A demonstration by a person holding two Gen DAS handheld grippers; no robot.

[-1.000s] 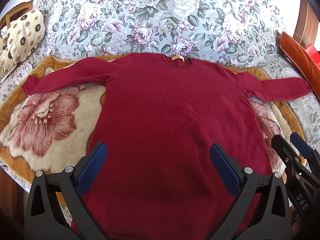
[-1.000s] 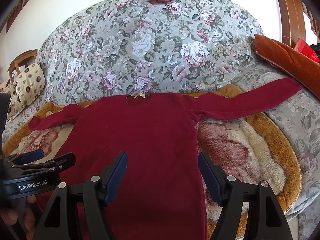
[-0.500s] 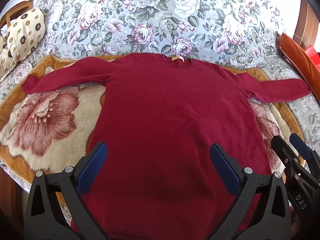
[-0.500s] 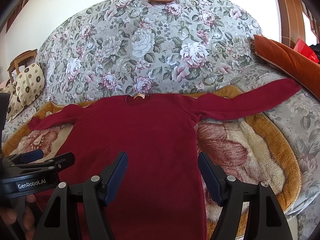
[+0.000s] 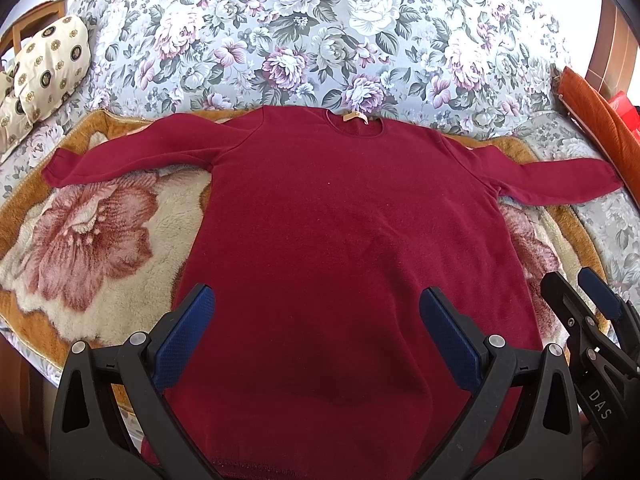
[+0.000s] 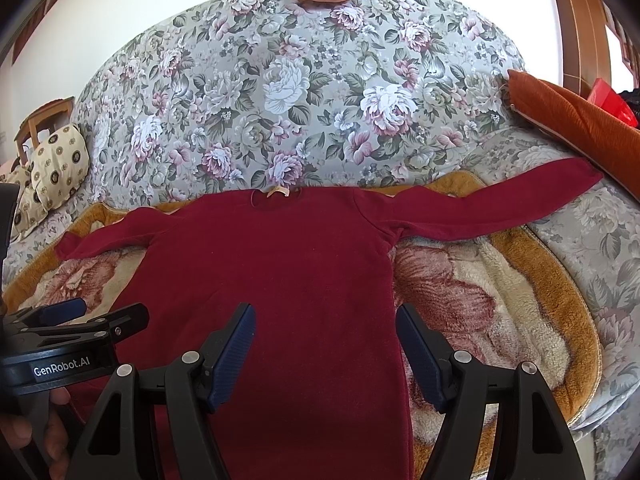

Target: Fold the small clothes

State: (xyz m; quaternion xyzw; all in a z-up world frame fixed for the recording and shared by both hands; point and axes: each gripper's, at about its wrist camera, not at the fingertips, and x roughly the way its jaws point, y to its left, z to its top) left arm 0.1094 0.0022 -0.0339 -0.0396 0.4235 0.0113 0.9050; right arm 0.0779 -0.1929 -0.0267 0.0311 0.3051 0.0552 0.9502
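- The dark red long-sleeved top (image 5: 344, 248) lies flat and face up on a plush rose-patterned blanket (image 5: 92, 240), straight ahead of both tools, its hem nearest them and its neckline (image 5: 354, 120) at the far end against the floral sofa back (image 5: 320, 40).
- Both sleeves are stretched out sideways: the left sleeve (image 5: 132, 156) reaches far to the left of the left hand-held gripper (image 5: 316, 332), and the right sleeve (image 6: 492, 204) runs out beyond the right hand-held gripper (image 6: 326, 344) towards an orange cushion (image 6: 576, 128). Laid out like this, the garment looks ready for a first fold, with every edge easy to reach.
- The left hand-held gripper hovers over the lower body of the top with its blue pads spread wide and nothing between them.
- The right hand-held gripper is likewise spread and empty, poised above the top's right side seam near the hem, just beside the left tool.
- Neither tool touches the fabric as far as can be seen, so folding seems not yet begun.
- A likely first step is bringing one sleeve or one side in across the body; thin knit may drag on the fleecy blanket and bunch up.
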